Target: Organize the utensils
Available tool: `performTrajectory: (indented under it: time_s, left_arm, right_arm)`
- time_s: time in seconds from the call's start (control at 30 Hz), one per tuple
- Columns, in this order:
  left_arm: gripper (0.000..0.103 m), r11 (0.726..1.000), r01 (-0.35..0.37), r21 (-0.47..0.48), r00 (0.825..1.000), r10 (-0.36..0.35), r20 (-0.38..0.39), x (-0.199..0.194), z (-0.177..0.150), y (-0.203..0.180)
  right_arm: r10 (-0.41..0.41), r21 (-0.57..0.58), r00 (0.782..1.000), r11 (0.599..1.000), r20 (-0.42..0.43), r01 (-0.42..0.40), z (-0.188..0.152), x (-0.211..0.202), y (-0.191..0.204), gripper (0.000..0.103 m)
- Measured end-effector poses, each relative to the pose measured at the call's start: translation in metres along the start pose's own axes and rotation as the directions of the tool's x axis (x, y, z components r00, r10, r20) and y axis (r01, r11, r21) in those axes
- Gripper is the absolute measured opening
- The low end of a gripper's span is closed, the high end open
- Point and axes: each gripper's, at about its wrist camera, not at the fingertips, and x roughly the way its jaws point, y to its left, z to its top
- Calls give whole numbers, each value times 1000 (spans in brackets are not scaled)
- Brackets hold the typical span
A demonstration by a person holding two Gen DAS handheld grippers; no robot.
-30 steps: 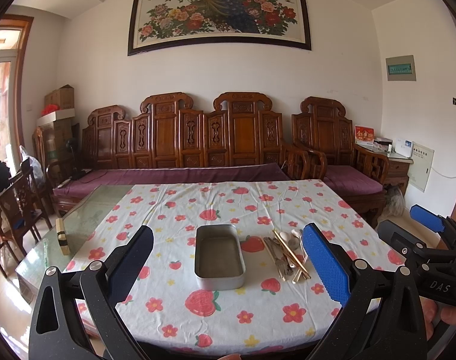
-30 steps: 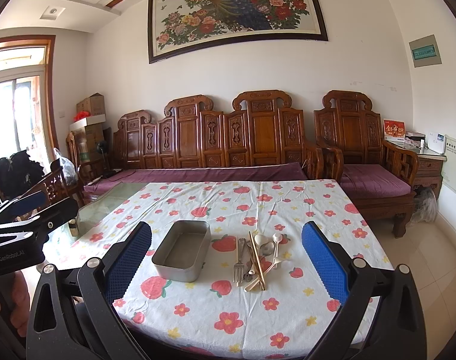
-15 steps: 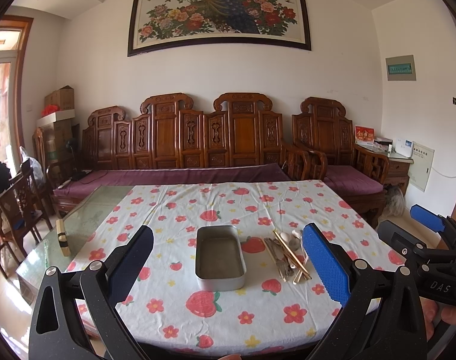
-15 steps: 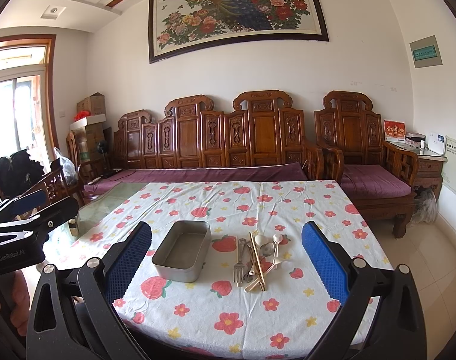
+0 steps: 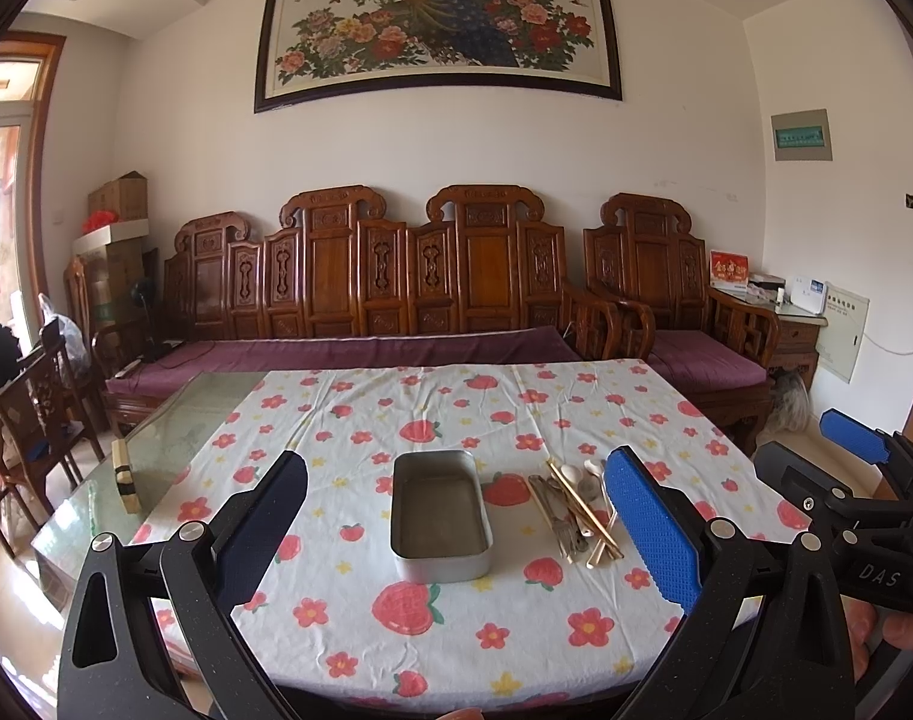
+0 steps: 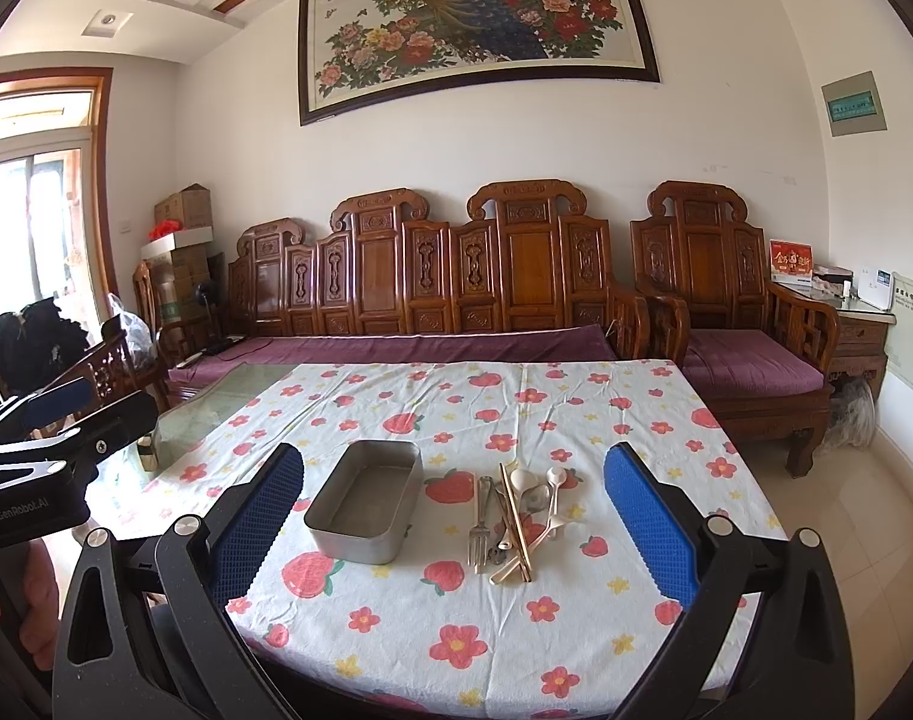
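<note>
task status: not started. the metal tray (image 6: 363,501) on the bench (image 6: 576,630) is empty. the utensil pile (image 6: 516,516) lies just right of it. left tongs (image 5: 456,531) and right tongs (image 6: 456,531) both stand wide, holding nothing. all utensils remain to be transferred.

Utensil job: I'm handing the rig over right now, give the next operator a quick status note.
Left gripper: open, empty, held back from the table.
Right gripper: open, empty, also back from the table.
Metal tray: empty, on the flowered tablecloth.
Utensil pile: fork, chopsticks and spoons lie crossed on the cloth just right of the tray, not touching it.
Done: nothing in the tray.
Left: move every utensil from the pile into the tray.
</note>
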Motion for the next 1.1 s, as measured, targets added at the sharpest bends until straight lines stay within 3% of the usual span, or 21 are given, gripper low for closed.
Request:
performTrajectory:
  time_s: [0.77,0.97,1.1]
  left_arm:
    - [97,999,33,5,983,-31,-183,94,-47,10]
    - [97,999,49,23,977,-43,-209,117,-51,4]
    - [97,997,72,27,972,-64,-226,130,-52,-1]
  right_arm:
    - [-30,-7,988,1000,-150,29,-38,102,-35,100]
    - [-33,-71,981,997,-193,19,-42,131,-46,94]
    - [-25,-93,964,996,-264,0,-48,164,-65,83]
